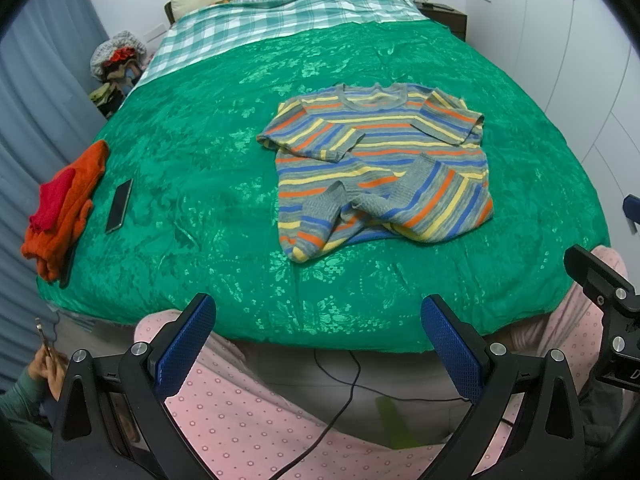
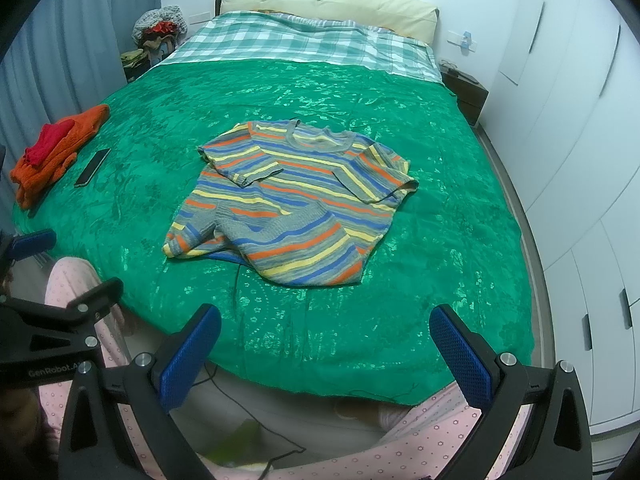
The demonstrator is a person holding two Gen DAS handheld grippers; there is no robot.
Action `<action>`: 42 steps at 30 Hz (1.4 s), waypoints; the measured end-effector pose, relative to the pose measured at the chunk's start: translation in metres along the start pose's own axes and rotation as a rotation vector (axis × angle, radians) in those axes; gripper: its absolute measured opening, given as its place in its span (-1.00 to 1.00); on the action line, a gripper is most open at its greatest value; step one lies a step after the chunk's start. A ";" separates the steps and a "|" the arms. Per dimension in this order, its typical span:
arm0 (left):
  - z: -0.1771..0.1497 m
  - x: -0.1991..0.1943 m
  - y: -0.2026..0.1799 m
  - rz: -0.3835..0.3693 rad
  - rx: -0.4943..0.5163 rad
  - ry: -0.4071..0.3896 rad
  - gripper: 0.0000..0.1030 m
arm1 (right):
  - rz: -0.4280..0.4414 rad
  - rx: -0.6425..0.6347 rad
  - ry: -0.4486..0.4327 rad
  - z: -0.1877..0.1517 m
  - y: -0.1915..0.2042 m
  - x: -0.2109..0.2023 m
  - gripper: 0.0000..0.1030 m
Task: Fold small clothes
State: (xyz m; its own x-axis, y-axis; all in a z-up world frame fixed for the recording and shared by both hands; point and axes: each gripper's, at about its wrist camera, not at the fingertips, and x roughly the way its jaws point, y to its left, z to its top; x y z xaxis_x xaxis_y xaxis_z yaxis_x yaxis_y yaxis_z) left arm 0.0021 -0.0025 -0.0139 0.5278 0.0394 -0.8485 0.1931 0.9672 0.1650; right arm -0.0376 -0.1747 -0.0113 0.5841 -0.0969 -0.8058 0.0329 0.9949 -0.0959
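Sweater (image 1: 380, 168): striped, lies mid-bed on the green cover (image 1: 200, 152), sleeves folded in over the chest, hem rumpled and partly turned up.
Left gripper (image 1: 318, 344): wide apart, empty, held off the bed's near edge.
Right gripper (image 2: 326, 350): wide apart, empty, beside the left.
Phone (image 1: 119, 205): left of the sweater, well apart.
Orange clothes (image 1: 64, 208): piled at the cover's left edge, just beyond the phone.
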 end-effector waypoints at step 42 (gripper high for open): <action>0.067 0.203 0.048 -0.418 0.172 0.066 -0.89 | 0.384 -0.175 0.198 0.096 -0.032 0.278 -0.92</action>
State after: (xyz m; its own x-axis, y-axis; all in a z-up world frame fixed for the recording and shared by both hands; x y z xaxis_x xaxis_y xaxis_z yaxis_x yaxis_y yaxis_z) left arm 0.1740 0.0354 -0.1441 0.3224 -0.3246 -0.8892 0.5160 0.8478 -0.1224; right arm 0.2017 -0.2302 -0.1761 0.3609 0.2569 -0.8965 -0.3031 0.9414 0.1478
